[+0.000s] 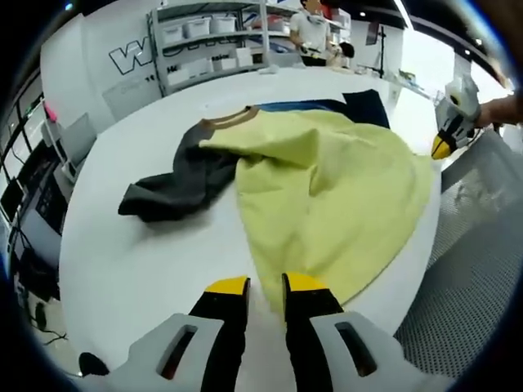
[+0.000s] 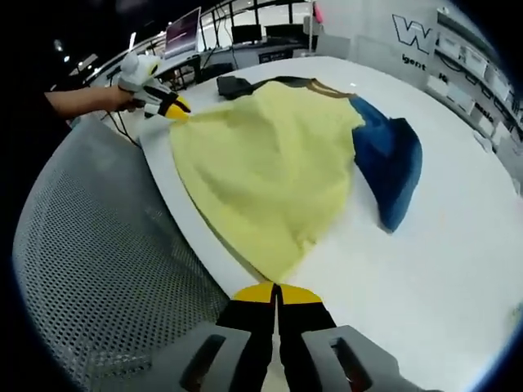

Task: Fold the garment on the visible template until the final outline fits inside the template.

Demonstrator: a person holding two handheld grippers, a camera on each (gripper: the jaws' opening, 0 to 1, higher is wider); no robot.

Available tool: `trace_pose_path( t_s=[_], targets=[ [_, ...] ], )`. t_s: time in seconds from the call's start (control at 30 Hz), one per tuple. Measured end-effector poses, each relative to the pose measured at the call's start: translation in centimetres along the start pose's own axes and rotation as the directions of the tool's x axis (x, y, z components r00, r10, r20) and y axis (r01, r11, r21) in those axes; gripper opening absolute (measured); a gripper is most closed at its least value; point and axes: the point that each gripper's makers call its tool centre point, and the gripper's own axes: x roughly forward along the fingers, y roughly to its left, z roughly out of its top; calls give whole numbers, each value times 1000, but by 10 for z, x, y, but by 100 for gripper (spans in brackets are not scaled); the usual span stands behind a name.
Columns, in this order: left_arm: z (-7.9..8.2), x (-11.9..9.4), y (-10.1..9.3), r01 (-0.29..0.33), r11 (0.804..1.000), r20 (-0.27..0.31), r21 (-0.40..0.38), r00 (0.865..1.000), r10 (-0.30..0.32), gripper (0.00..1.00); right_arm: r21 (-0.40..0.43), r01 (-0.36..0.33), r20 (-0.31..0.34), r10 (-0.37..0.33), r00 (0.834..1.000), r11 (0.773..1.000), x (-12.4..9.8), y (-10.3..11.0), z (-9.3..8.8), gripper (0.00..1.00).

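A shirt with a yellow body (image 1: 327, 180) (image 2: 270, 155), a brown collar, a dark grey sleeve (image 1: 176, 188) and a blue sleeve (image 2: 392, 163) lies spread on the white table (image 1: 155, 261) (image 2: 441, 269). My left gripper (image 1: 265, 286) has its jaws a little apart, with a corner of the yellow hem in the gap. In the right gripper view, that left gripper (image 2: 178, 109) sits at the hem's far corner. My right gripper (image 2: 276, 290) is shut, its tips pinching the near hem corner. The left gripper view shows the right gripper (image 1: 441, 149) at that hem corner, held by a hand.
A grey mesh chair (image 1: 482, 261) (image 2: 98, 269) stands against the table edge between the two grippers. Shelves with white bins (image 1: 204, 41) and a person (image 1: 310, 33) are beyond the far side. Monitors (image 2: 184, 33) stand on a desk behind the left gripper.
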Motion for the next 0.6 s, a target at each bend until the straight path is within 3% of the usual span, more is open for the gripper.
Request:
trace_pose_path(
  t_s=[0.3, 0.43, 0.6],
  targets=[
    [-11, -4, 0, 8, 999, -46, -41, 999, -10, 25, 14, 28, 88, -29, 996, 1000, -2, -2, 18, 1],
    [-8, -4, -4, 23, 998, -33, -60, 999, -25, 26, 22, 56, 137, -59, 989, 998, -5, -8, 30, 12],
    [-12, -3, -10, 36, 999, -55, -36, 998, -38, 25, 38, 101, 192, -107, 975, 994, -11, -16, 44, 25]
  ],
)
